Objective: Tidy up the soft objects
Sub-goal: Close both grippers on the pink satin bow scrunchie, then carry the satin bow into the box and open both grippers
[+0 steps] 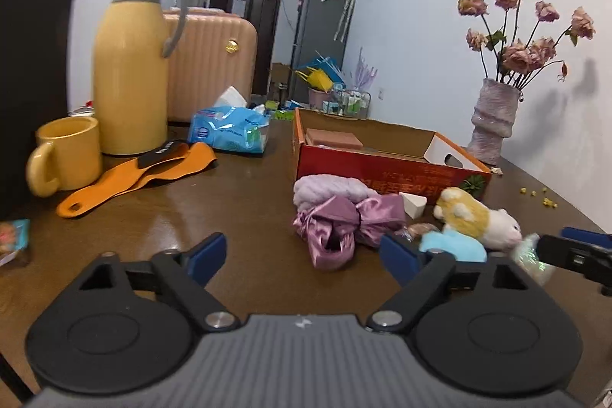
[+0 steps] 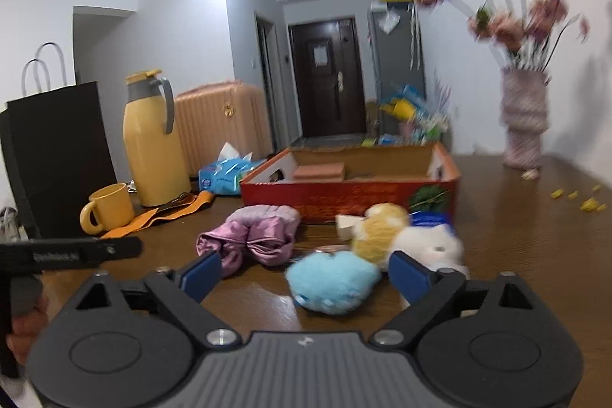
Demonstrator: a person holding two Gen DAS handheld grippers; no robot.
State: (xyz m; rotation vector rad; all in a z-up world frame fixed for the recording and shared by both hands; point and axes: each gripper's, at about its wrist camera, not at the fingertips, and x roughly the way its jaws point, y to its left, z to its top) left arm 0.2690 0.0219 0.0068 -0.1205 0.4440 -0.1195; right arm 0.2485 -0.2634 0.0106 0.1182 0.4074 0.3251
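Dark wooden table in a lit room, hallway behind. My right gripper stands wide open and empty, the blue plush between its fingers at lower centre. My left gripper is likewise spread, holding nothing. I judge a centred, gentle squeeze best. The plush's long axis runs left-right across the frame. The red box waits behind at centre.

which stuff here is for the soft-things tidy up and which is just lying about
For the job: purple satin scrunchie, lilac knit piece, blue plush, yellow and white plush, red box.

Lying about: yellow flask, mug, tissue pack, flower vase.
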